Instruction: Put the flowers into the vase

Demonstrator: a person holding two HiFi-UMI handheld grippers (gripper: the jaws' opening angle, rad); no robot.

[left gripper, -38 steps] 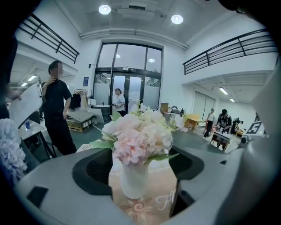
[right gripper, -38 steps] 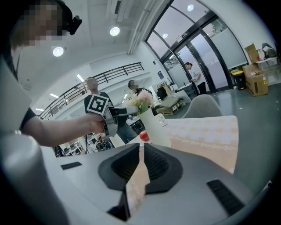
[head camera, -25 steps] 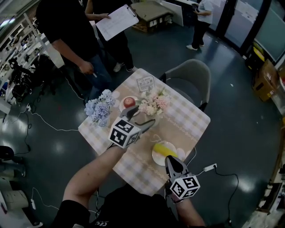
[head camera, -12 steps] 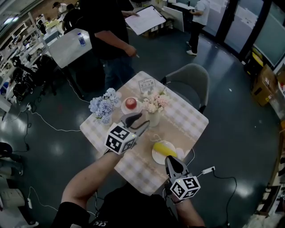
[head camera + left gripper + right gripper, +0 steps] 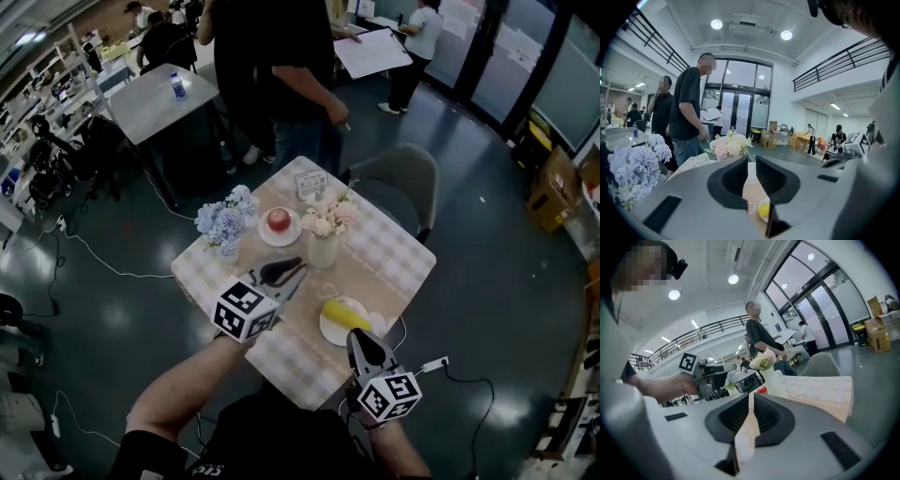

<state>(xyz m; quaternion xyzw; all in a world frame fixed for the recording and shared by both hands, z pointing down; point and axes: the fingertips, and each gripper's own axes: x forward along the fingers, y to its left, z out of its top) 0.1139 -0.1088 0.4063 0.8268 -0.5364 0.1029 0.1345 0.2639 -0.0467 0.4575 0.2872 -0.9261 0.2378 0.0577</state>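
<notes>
Pink flowers (image 5: 322,217) upright in white vase (image 5: 322,251), mid-table; task looks done. Left tongs (image 5: 298,269) near vase, jaws just closing to a slim gap, nothing between: no stem needs holding. Right tongs (image 5: 353,336) closed, empty, idle by plate (image 5: 328,333).

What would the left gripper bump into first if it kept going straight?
Most likely the vase of pink flowers. The left gripper, whose jaws have just been closing with nothing between them, points at it across the table. Depth is unclear, so it might slip past.
</notes>
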